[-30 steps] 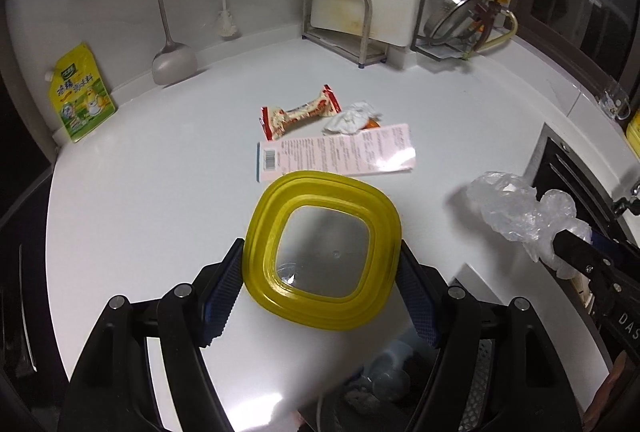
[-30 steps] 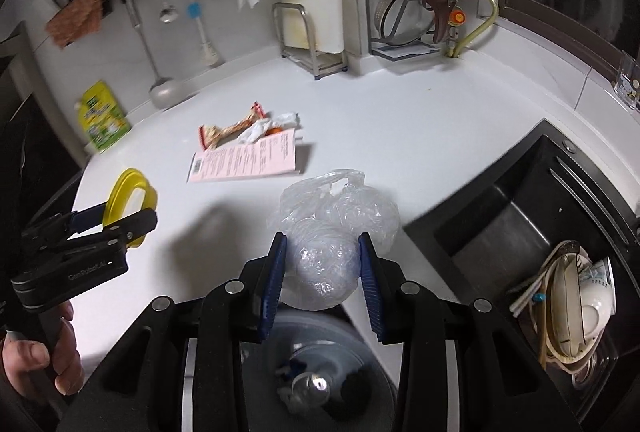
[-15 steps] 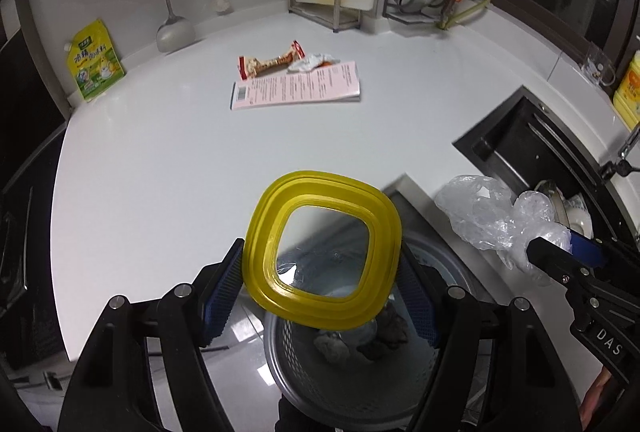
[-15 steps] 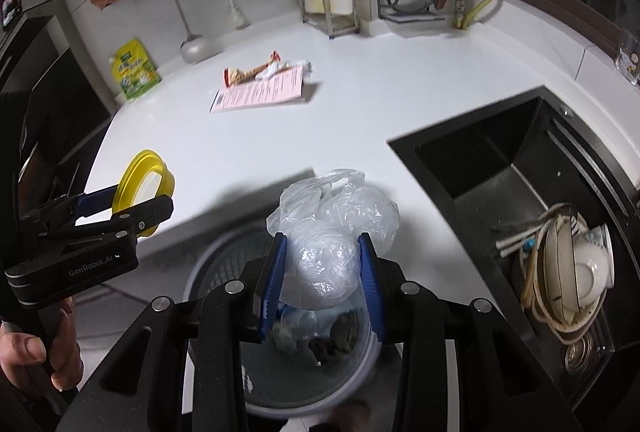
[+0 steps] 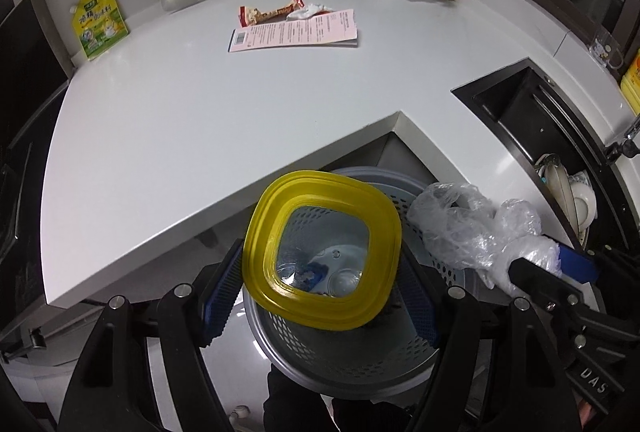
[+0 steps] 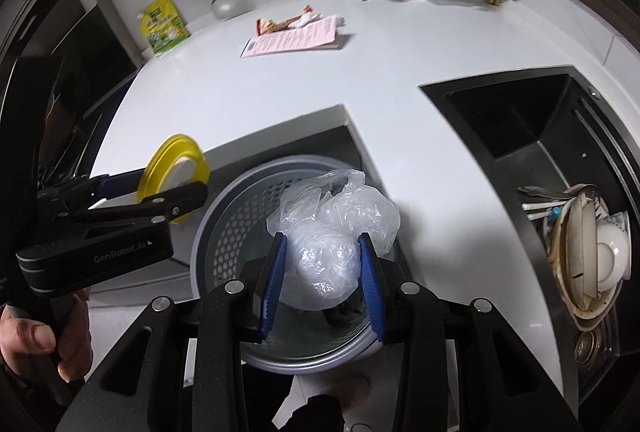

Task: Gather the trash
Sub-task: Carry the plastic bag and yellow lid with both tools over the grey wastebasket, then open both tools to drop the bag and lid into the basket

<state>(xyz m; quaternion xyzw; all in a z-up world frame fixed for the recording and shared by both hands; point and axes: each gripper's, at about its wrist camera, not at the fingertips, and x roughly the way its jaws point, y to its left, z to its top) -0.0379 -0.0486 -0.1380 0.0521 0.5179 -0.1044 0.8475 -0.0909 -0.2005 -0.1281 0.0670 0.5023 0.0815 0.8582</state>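
Trash in hand: crumpled clear plastic bag [image 6: 332,232], pinched between the blue pads of the right gripper [image 6: 322,280]; yellow-rimmed lid [image 5: 322,256], clamped by its edges between the fingers of the left gripper [image 5: 320,292].
Trash not yet collected: snack wrapper [image 5: 272,14], white crumpled scrap [image 5: 310,10] and pink printed sheet [image 5: 296,32], lying together near the back edge of the worktop [image 5: 200,104], well apart from both grippers.
Receptacle: grey perforated bin [image 6: 224,232], standing on the floor below the notch in the worktop's front edge; some refuse already lies in its bottom, though what it is cannot be made out through the lid's clear centre.
Position of loads: bag over the bin mouth, toward its middle; lid over the bin's left part in the left wrist view, though the right wrist view puts it nearer the left rim, so its overlap is uncertain.
Step in hand (judged): dropping both items into the bin.
Release, right: spread the fingers fully and allow a moment; thin film tends to cling to the pads, so a small shake may be needed.
Release, left: bring the lid further inside the rim and tilt it slightly down before opening, since a flat, stiff lid can catch on the rim and slide to the floor.
Order: bag first, then lid, so the lid's weight presses the light film down.
Clearance: keep both grippers apart over the opening; they sit near each other here.
Remaining work: the three pieces on the worktop.
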